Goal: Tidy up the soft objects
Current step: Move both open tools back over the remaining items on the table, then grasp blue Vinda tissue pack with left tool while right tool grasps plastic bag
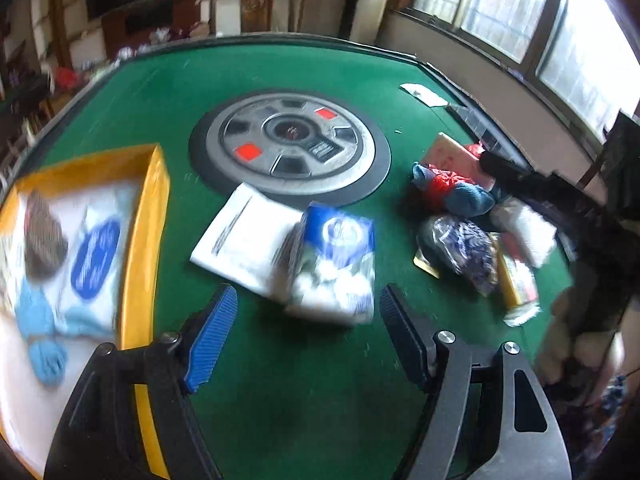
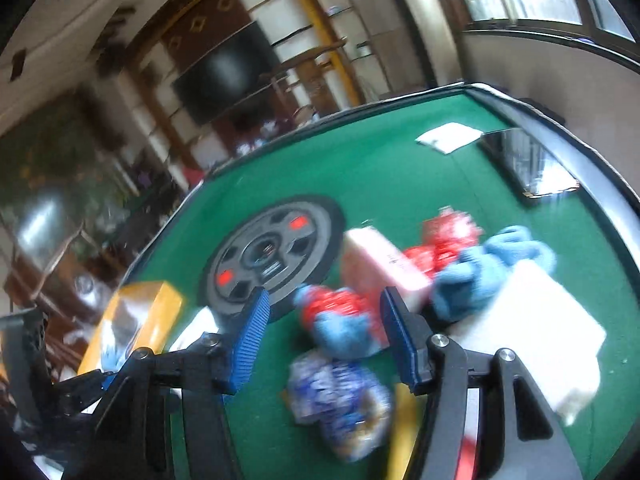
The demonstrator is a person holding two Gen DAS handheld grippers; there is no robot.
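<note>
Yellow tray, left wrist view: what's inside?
The yellow tray holds a white pack with a blue oval label, a brown knit item and light blue knitwear. Its near end is hidden behind the left gripper.

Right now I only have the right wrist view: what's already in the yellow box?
Observer: A light blue knitted piece, a brown knitted piece and a white pack with a blue label.
Operator: Is the left gripper holding anything?
Observer: No, the left gripper is open; a bag of cotton balls lies on the table ahead of it.
Operator: What's under that bag?
Observer: One edge rests on a flat white pack.
</note>
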